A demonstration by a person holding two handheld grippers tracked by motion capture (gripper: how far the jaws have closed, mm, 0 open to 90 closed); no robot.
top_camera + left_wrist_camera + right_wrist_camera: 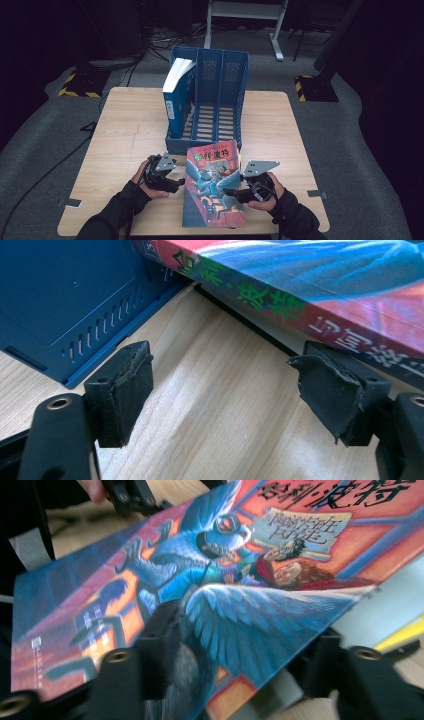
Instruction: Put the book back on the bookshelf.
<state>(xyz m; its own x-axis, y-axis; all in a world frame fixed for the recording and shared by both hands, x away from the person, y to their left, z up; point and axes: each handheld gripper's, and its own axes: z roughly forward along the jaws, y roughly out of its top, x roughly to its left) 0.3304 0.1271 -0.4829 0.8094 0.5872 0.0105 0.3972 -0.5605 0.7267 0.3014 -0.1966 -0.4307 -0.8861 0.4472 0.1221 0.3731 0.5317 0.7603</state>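
A person stands at a pale wooden table (pixel 125 130), holding a two-jaw gripper in each hand. A large paperback book (pixel 212 185) with a red and blue illustrated cover lies face up on the table between the hands, its far edge just in front of a blue file rack (pixel 222 80).

The rack sits at twelve o'clock from the book and has three upright slots. A thick blue-spined volume (pixel 176 95) leans in the slot at its left end.

The left gripper (pixel 176 186) is at nine o'clock of the book, pointing at its spine. In the left gripper view its jaws stand wide apart over bare wood, released, with nothing between the pads; the book's spine (pixel 300 305) runs just beyond them.

The right gripper (pixel 229 192) is at three o'clock of the book. In the right gripper view, which is blurred, one jaw lies on top of the cover (pixel 225 610) and the other sits beneath the raised edge. The jaws bracket that edge, but I cannot tell whether the pads press on it.
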